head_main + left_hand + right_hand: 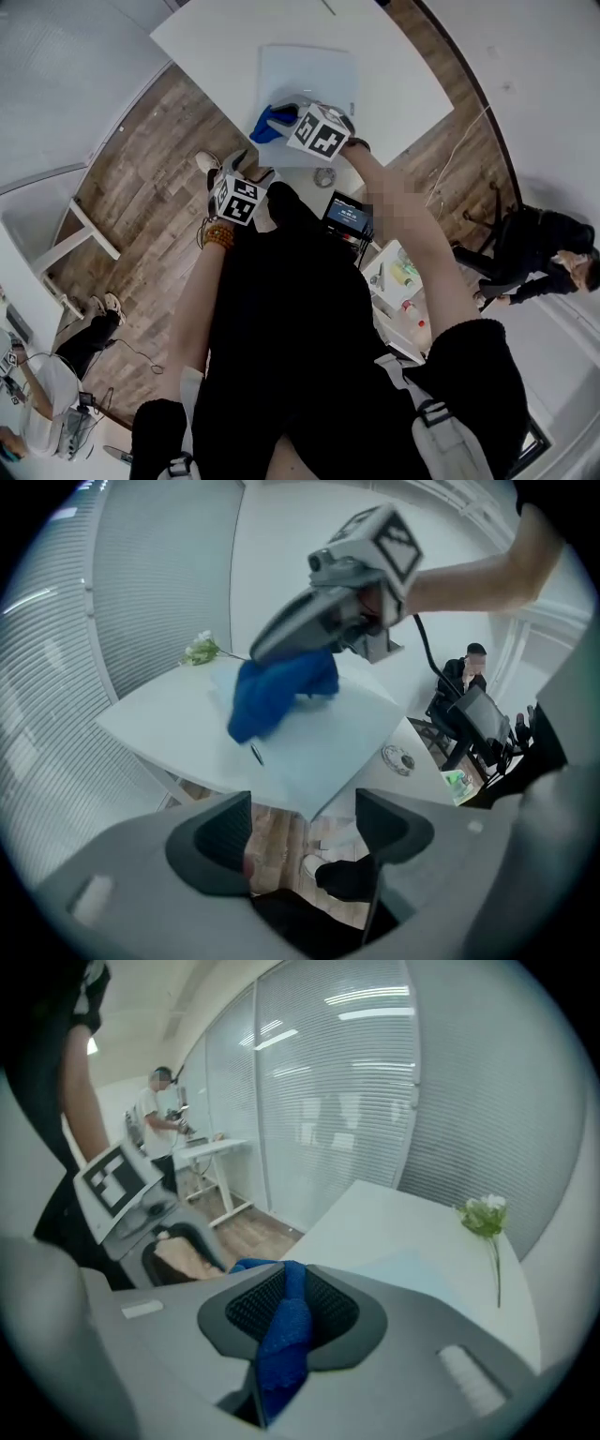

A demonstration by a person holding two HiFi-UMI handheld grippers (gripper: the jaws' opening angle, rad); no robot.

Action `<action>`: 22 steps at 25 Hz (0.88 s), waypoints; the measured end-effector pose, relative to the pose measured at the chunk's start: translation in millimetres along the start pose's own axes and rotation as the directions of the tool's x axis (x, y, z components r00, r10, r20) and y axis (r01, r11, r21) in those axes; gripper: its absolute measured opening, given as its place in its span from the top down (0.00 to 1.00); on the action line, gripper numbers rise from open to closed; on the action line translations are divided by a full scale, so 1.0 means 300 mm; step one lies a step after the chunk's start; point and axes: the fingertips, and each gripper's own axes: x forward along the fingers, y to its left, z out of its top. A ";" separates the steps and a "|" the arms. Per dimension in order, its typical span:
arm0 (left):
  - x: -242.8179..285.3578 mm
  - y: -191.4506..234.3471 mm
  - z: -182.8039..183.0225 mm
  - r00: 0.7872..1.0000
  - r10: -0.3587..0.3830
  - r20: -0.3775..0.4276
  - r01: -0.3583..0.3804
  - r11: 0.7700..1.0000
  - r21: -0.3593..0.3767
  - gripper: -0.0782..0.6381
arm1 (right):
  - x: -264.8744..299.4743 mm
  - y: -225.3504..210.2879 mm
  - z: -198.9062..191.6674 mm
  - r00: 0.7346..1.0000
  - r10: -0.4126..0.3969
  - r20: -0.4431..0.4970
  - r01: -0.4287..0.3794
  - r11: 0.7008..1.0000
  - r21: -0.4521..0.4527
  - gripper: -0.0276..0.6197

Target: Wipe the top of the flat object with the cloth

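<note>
Clamping the crumpled blue cloth, the right gripper hangs over the pale flat rectangular board at top centre; the left gripper gapes empty.

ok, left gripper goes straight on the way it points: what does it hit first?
Likely the near edge of the white table, about where the flat sheet lies. Depth is unclear; the left gripper could pass under to the floor.
</note>
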 end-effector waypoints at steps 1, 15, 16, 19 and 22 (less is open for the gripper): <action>-0.001 0.006 -0.008 1.000 0.001 -0.003 -0.001 1.000 -0.002 0.39 | 0.005 -0.084 0.032 0.999 -0.032 0.032 0.030 0.998 0.049 0.82; -0.056 -0.020 0.055 0.999 0.027 0.032 -0.027 1.000 0.000 0.39 | 0.071 -0.643 0.027 0.929 -0.365 -0.054 0.369 0.918 0.148 0.81; -0.053 -0.018 0.056 0.999 0.022 0.030 -0.022 1.000 0.004 0.39 | 0.082 -0.637 0.016 0.929 -0.364 -0.065 0.370 0.917 0.151 0.81; -0.051 -0.021 0.057 1.000 0.005 0.024 -0.006 1.000 0.014 0.39 | 0.087 -0.618 0.006 0.926 -0.373 -0.053 0.377 0.908 0.181 0.83; -0.046 -0.025 0.051 1.000 -0.005 0.022 0.004 1.000 0.025 0.39 | 0.086 -0.581 -0.003 0.931 -0.362 -0.038 0.363 0.914 0.182 0.83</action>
